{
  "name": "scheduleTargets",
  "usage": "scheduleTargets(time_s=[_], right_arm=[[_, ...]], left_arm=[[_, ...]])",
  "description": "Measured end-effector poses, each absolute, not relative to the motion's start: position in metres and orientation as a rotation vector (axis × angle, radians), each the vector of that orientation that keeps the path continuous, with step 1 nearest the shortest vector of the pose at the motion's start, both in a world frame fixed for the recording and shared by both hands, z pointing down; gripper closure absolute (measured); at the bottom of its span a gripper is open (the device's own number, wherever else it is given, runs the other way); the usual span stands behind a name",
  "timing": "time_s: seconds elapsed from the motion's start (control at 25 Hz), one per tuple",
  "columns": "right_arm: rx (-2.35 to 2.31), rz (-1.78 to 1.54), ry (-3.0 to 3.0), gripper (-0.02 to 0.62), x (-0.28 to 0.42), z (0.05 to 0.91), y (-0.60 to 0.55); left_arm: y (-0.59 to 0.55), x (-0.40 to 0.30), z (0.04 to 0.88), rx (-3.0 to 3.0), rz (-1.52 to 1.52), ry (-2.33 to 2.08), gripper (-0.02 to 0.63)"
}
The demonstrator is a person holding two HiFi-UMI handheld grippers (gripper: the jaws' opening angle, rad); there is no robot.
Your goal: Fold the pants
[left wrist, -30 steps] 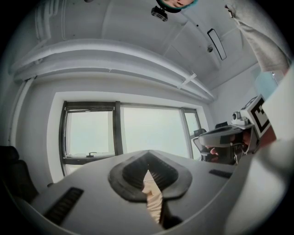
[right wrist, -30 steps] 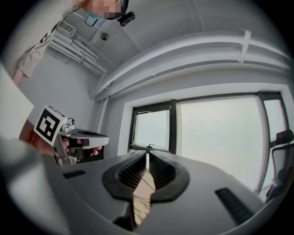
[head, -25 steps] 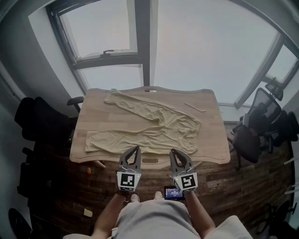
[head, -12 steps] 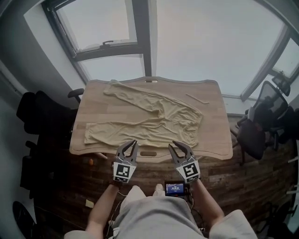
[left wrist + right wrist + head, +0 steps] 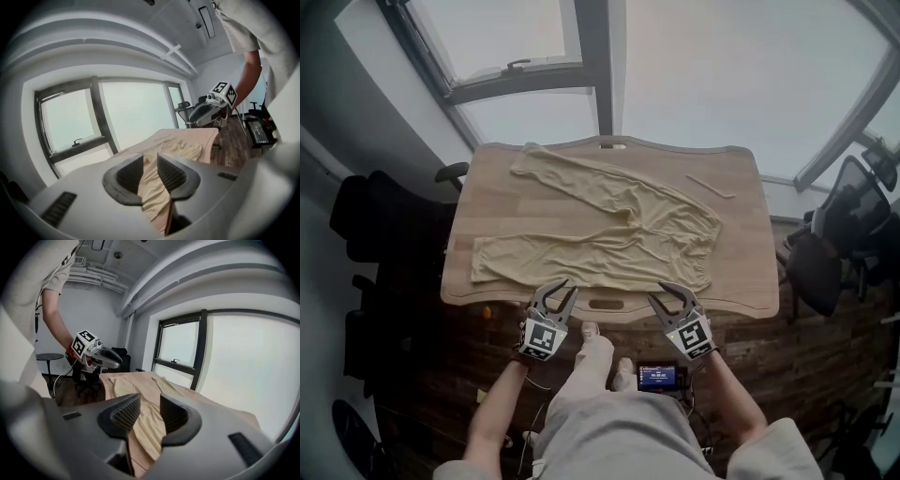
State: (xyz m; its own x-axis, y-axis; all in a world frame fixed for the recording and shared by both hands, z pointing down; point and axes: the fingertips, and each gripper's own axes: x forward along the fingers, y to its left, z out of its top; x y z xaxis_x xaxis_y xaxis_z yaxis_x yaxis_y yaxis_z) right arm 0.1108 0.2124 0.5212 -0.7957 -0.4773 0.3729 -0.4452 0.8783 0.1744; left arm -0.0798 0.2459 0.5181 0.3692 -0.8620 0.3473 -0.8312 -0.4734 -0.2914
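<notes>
Left gripper (image 5: 563, 287), right gripper (image 5: 660, 292) (jaws just opening, empty) hover — facing pants (image 5: 609, 239).

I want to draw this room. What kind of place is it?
Probably an office or workroom: a wooden desk with pants spread on it, black office chairs around it, and big windows behind.

Device screen (image 5: 659, 378) text illegibly small
</notes>
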Motion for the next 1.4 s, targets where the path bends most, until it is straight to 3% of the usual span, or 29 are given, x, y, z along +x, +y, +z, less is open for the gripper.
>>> scheduleTargets(time_s=[0.64,1.4], right_arm=[[0.455,-0.092,-2.416,0.440,0.074,0.605,0.187],[0.289,-0.063,-2.152,0.418,0.134,0.731,0.182]], left_arm=[[0.233,-0.157,0.645,-2.706,-1.014,1.298,0.488],[0.248,-0.232,0.742,-2.686,-1.429,1.444,0.436]])
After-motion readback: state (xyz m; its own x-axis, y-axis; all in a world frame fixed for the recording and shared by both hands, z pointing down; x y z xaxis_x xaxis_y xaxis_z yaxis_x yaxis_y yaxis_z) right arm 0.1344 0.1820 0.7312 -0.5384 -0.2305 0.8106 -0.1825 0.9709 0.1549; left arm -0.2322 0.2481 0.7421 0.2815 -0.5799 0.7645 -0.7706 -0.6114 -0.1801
